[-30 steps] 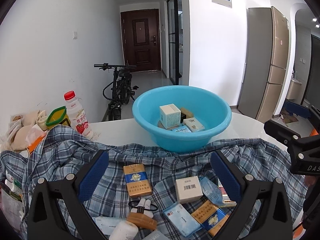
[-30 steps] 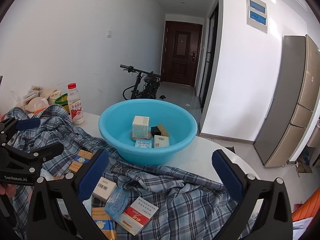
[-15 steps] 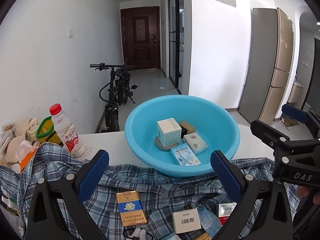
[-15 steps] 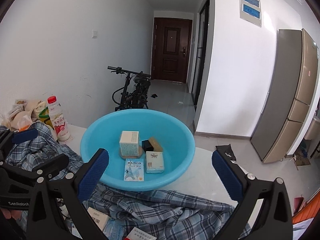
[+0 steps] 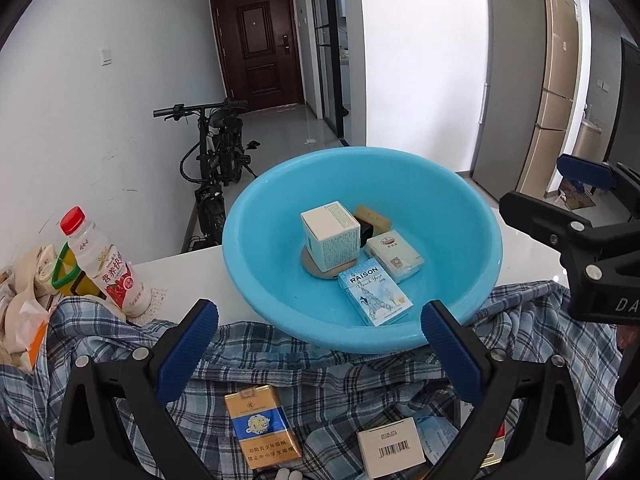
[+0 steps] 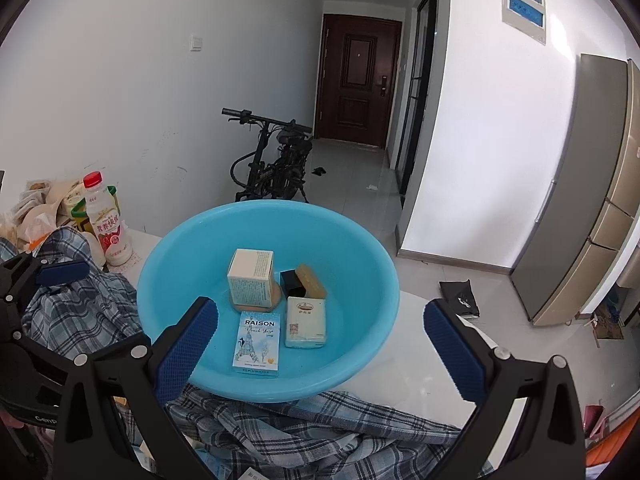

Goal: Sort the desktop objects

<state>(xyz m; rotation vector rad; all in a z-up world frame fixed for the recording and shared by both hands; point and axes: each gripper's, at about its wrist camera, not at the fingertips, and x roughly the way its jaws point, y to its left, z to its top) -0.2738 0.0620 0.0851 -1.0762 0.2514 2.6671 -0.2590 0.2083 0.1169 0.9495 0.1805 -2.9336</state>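
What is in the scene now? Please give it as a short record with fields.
container: blue basin on white table
inside basin: RAISON pack, white carton, white pack
still on plaid shirt: gold-blue pack, barcode box
left gripper: open, empty
right gripper: open, empty

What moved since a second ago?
Both tools came forward toward the basin: the left tool and right tool now frame it, and the packs on the shirt have slid to the bottom of the views. Both are open and empty, as before. The boxes in the basin, like the RAISON pack, and the bottle stayed put.
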